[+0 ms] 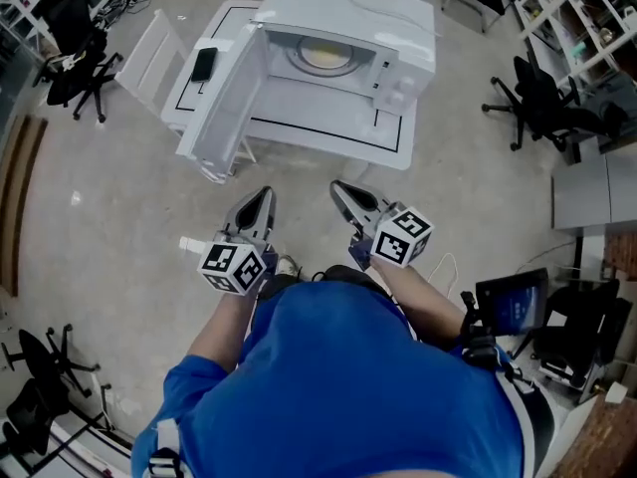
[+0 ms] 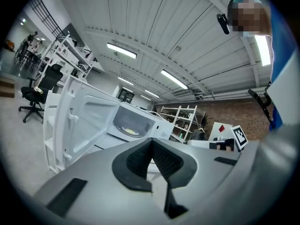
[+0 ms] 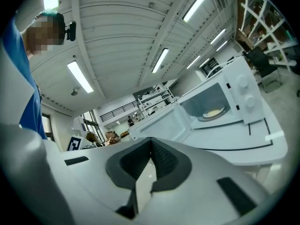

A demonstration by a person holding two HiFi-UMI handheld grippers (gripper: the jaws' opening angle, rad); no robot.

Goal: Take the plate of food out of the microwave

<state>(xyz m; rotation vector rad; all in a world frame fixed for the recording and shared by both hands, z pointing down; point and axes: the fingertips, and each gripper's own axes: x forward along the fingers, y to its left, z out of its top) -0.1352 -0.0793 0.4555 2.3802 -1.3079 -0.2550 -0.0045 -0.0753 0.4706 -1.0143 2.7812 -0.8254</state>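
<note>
Left tool jaws pressed together, nothing between; right tool the same. We hold both short of the microwave; plate of food sits inside it, door open, on white worktop

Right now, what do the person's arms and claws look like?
Left claw and right claw: grey, tapering shells with dark ribbed pads. Each carries a white cube with black square markers. The person wears a blue short-sleeved shirt.
</note>
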